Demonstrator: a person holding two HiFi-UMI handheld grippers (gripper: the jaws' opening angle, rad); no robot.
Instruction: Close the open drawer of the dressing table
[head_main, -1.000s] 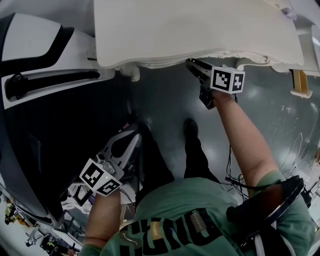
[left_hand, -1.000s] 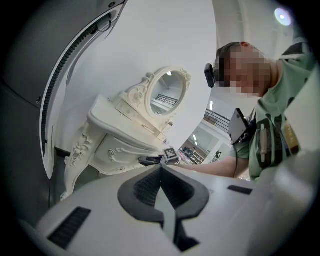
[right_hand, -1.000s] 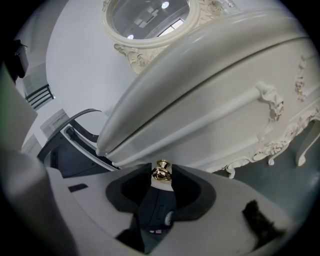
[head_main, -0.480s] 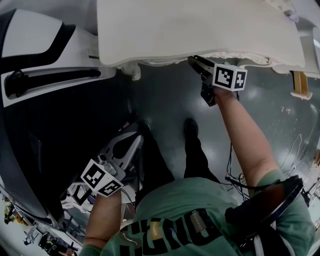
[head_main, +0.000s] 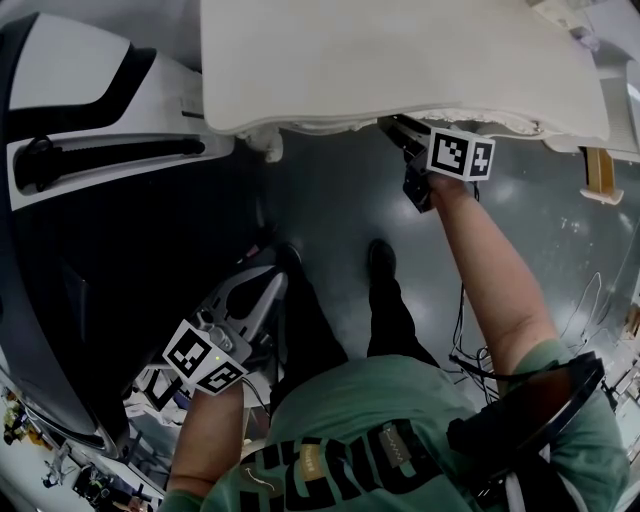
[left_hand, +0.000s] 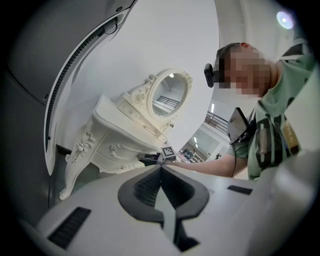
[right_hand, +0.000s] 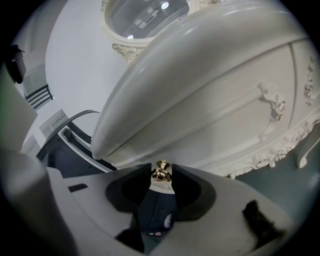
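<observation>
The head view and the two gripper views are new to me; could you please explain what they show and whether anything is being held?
A person holds a two-jaw gripper in each hand. The head view looks down from the person's head: the white dressing table is at the top, floor and legs below. Each gripper view looks along that gripper's own jaws. The right gripper reaches under the table's edge, jaws closed on the drawer's gold knob. The left gripper hangs low by the person's side, jaws together, empty.
</observation>
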